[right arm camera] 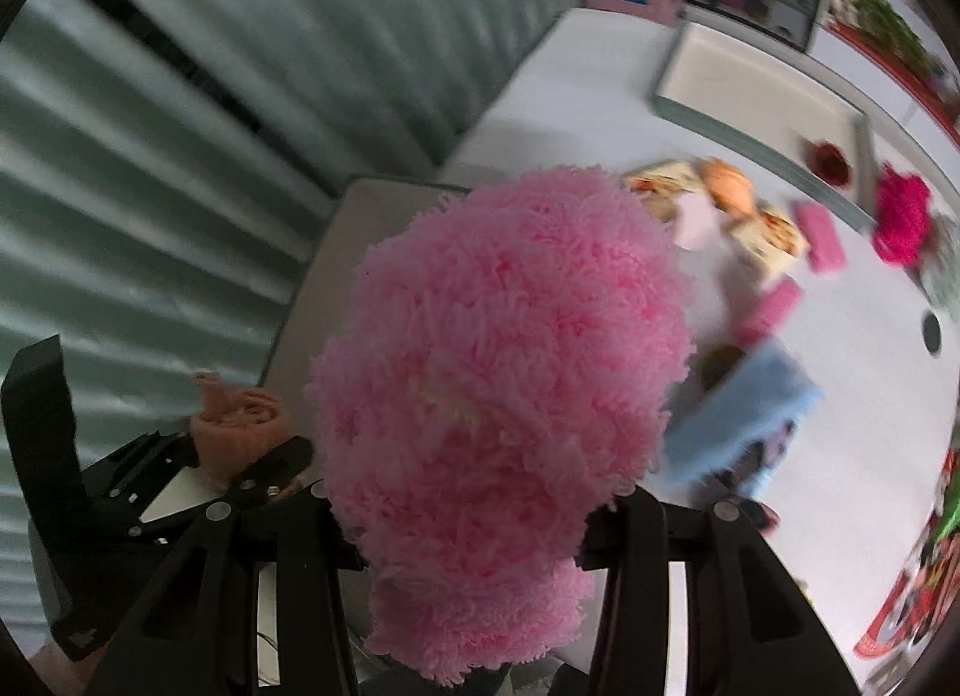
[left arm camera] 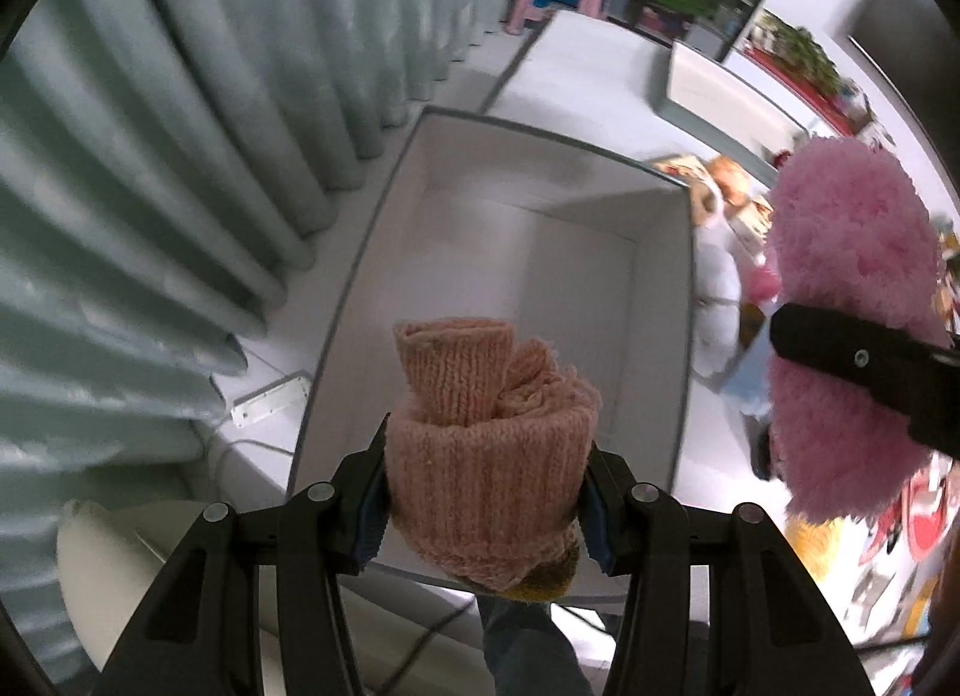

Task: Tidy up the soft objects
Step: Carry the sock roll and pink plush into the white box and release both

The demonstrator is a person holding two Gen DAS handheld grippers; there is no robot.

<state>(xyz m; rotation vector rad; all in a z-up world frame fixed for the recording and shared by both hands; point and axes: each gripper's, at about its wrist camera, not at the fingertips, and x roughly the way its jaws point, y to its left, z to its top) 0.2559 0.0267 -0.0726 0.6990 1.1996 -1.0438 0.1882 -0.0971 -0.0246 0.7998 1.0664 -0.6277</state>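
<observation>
Two sets of fingers each squeeze something soft, the left gripper (left arm camera: 486, 492) a rolled peach knitted sock (left arm camera: 489, 456) and the right gripper (right arm camera: 474, 522) a fluffy pink ball (right arm camera: 498, 372), over the empty white box (left arm camera: 660, 288) just ahead, likely for dropping in.

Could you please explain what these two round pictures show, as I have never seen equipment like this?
No robot here: a person holds a two-finger clamp in each hand, and each carries a wide-angle camera looking along its fingers. In the left wrist view, the left gripper is closed on a rolled peach knitted item, above an open white box that looks empty. In the right wrist view, the right gripper clasps a fluffy pink item. Each tool also shows in the other's picture. Behind, on the white table, lie more soft things, blurred: a blue cloth, a magenta fluffy piece, small pink pieces. A grey-green curtain hangs on the left.
</observation>
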